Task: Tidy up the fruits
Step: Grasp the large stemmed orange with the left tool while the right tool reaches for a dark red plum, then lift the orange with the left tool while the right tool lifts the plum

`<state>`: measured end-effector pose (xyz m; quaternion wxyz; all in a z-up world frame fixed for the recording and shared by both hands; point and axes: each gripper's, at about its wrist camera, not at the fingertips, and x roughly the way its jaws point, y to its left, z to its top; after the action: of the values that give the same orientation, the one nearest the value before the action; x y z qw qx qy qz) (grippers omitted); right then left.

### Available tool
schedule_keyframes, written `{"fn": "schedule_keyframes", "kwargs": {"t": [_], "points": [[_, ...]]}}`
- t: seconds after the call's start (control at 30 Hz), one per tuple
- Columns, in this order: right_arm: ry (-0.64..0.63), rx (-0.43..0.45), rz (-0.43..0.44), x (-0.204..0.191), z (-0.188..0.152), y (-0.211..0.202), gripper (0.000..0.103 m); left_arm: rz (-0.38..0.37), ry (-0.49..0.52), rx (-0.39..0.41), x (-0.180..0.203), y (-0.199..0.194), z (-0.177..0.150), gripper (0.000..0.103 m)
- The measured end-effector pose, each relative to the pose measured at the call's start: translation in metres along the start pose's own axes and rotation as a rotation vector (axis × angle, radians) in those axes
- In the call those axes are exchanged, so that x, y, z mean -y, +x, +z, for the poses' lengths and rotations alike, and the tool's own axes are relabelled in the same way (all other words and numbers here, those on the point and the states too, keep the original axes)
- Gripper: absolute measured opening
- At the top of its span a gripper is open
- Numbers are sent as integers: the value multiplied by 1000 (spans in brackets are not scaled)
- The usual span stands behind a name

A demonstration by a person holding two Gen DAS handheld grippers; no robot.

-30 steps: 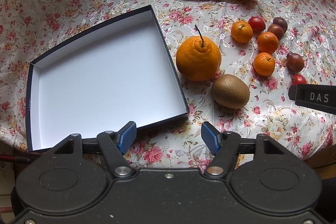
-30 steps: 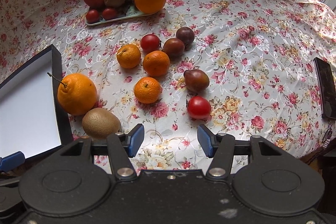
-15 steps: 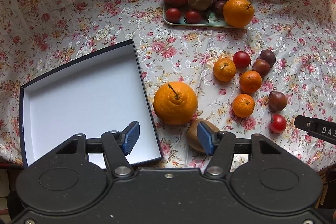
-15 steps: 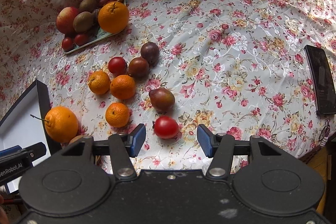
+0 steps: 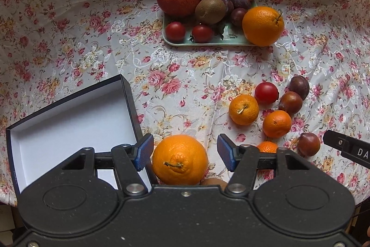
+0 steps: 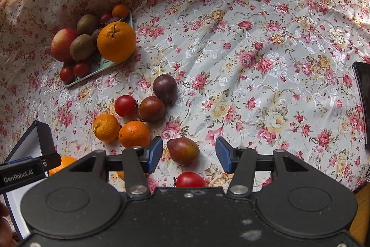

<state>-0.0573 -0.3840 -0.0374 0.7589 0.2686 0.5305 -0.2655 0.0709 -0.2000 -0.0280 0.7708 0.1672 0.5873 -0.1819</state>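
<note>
In the left wrist view, the left gripper (image 5: pixel 185 153) is open, with its jaws on both sides of the big orange (image 5: pixel 180 160) and not touching it; the box (image 5: pixel 69 122) lies at the left and the tray (image 5: pixel 208 41) far. In the right wrist view, the right gripper (image 6: pixel 189 154) is open around the brown plum (image 6: pixel 183 151), and a tomato (image 6: pixel 190 179) lies just near it.

Open cloth between tray and box, fruit crowding the right

Left of the loose fruit cluster (image 5: pixel 272 108) the tabletop (image 5: pixel 185 75) lies bare up to the tray (image 5: pixel 208 42); the box wall (image 5: pixel 131 108) and large orange (image 5: pixel 180 159) block the near-left side.
</note>
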Motion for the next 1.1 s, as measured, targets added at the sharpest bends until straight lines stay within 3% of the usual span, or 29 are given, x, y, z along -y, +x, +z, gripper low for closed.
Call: {"fn": "schedule_keyframes", "kwargs": {"t": [0.17, 0.67, 1.1], "points": [[24, -35, -25, 0, -6, 22, 40, -25, -6, -57, -3, 13, -5, 63], [33, -69, -55, -16, -8, 61, 40, -61, 9, -51, -12, 15, -5, 63], [19, 25, -55, -34, -6, 38, 38, -91, -3, -62, -24, 19, -13, 63]]}}
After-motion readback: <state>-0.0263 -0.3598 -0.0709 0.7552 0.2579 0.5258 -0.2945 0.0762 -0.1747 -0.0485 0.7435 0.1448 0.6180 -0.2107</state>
